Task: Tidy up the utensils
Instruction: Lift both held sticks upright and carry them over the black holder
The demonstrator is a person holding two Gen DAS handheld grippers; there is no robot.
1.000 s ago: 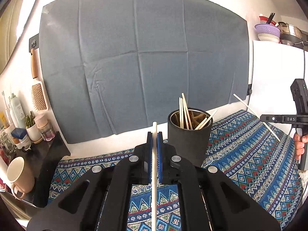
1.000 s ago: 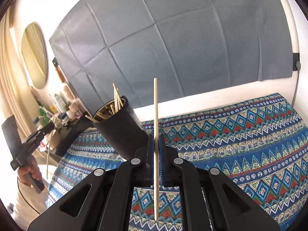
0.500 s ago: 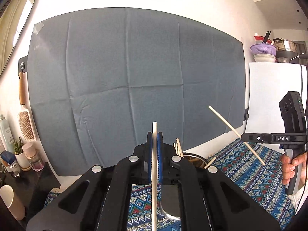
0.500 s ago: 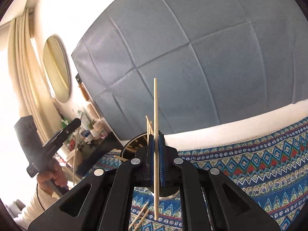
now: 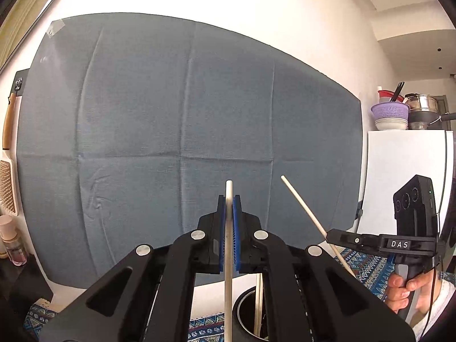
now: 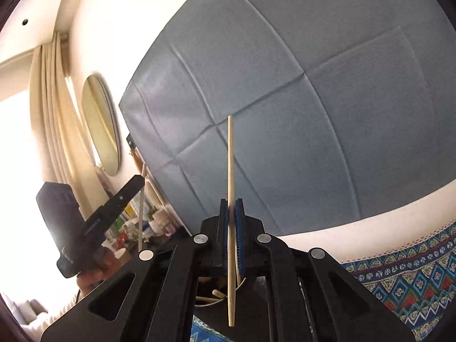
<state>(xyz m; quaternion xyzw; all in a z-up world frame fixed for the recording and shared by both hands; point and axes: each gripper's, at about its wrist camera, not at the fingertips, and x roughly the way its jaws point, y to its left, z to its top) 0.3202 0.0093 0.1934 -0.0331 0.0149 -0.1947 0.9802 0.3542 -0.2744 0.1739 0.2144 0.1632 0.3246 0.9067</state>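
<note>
The left gripper's (image 5: 228, 233) own frame covers most of the cup (image 5: 245, 317); only a slice of rim shows. Its chopstick (image 5: 228, 256) runs off the bottom edge. Far left, the hairbrush (image 5: 7, 183) is cut by the edge. Shelf bottles (image 6: 134, 225) blur together.

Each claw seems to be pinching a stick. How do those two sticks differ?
The left claw's stick is pale, almost white, with a blunt flat end, and barely clears the pads. The right claw's stick is tan wood, slimmer, and juts well past the pads. Both are clamped shut-tight above the dark cup holding other sticks.
</note>
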